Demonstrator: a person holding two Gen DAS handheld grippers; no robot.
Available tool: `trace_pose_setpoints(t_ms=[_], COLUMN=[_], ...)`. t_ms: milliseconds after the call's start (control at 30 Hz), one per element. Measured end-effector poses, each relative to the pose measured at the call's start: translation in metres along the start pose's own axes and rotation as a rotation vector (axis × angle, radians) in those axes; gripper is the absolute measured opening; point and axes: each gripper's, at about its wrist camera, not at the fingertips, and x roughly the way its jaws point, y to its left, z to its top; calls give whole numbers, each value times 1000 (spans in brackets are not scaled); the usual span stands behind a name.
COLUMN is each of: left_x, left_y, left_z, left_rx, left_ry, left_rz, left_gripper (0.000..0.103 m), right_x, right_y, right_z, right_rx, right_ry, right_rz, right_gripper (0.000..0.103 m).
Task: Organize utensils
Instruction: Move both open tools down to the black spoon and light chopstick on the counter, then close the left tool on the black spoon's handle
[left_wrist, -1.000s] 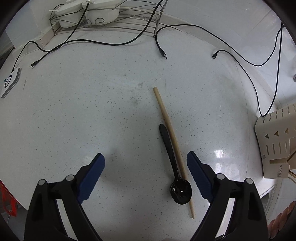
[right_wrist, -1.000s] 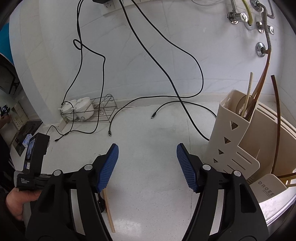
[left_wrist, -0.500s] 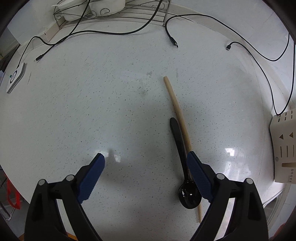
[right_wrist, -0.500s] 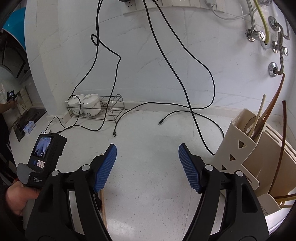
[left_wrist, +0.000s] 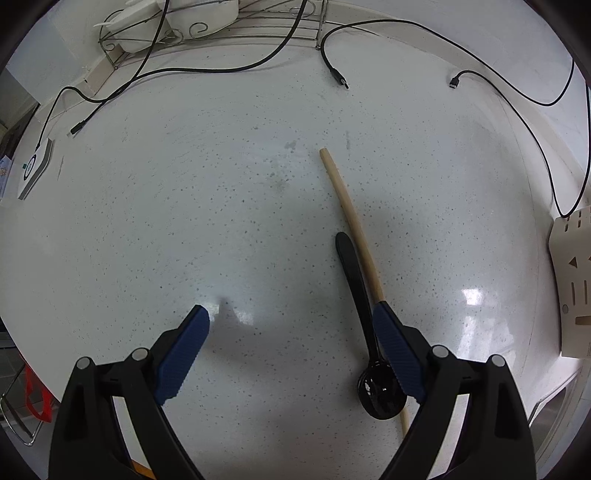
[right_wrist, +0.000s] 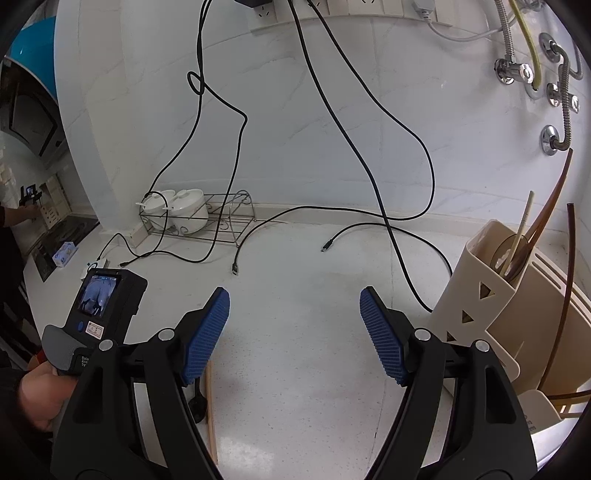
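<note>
Left hand-held gripper (left_wrist: 290, 317) wide, empty; rt pad hides pt of black spoon (left_wrist: 354, 273) & chopstick (left_wrist: 351, 218).

Spoon and stick side by side on the surface, holder off to the right.

The spoon (left_wrist: 360, 295) lies on the surface (left_wrist: 184, 221) just left of the wooden stick (left_wrist: 351, 218), nearly parallel, bowl end nearest the left gripper (left_wrist: 291, 321). A utensil holder (right_wrist: 487, 295) with utensils standing in it sits at the right edge; a wire rack (right_wrist: 207, 218) with lidded pots stands at the back against the wall, cables (left_wrist: 517, 92) trailing before it.
</note>
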Motion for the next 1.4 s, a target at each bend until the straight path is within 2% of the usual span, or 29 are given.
trace_pose_setpoints(t_ms=[267, 567, 767, 1167, 1233, 1267, 1333, 1400], left_x=[8, 12, 13, 19, 19, 19, 20, 19], left_y=[-14, -18, -19, -23, -21, -19, -12, -8], left_z=[4, -2, 0, 3, 0, -1, -5, -7], left_rx=[13, 83, 83, 141, 149, 148, 136, 146], left_ry=[13, 11, 23, 31, 25, 31, 34, 31], left_rz=[19, 46, 32, 68, 59, 49, 13, -15], left_gripper=[89, 89, 89, 89, 84, 77, 73, 62], right_x=[-2, 0, 1, 0, 1, 1, 3, 4], right_y=[-3, 0, 3, 4, 3, 4, 4, 6], right_z=[-1, -1, -1, -3, -4, -4, -4, -5], right_rx=[8, -7, -9, 0, 8, 11, 16, 21], right_ry=[-2, 6, 8, 12, 15, 18, 22, 25], right_rz=[-3, 7, 12, -2, -3, -3, -1, 3], right_gripper=[70, 70, 70, 70, 70, 70, 70, 70])
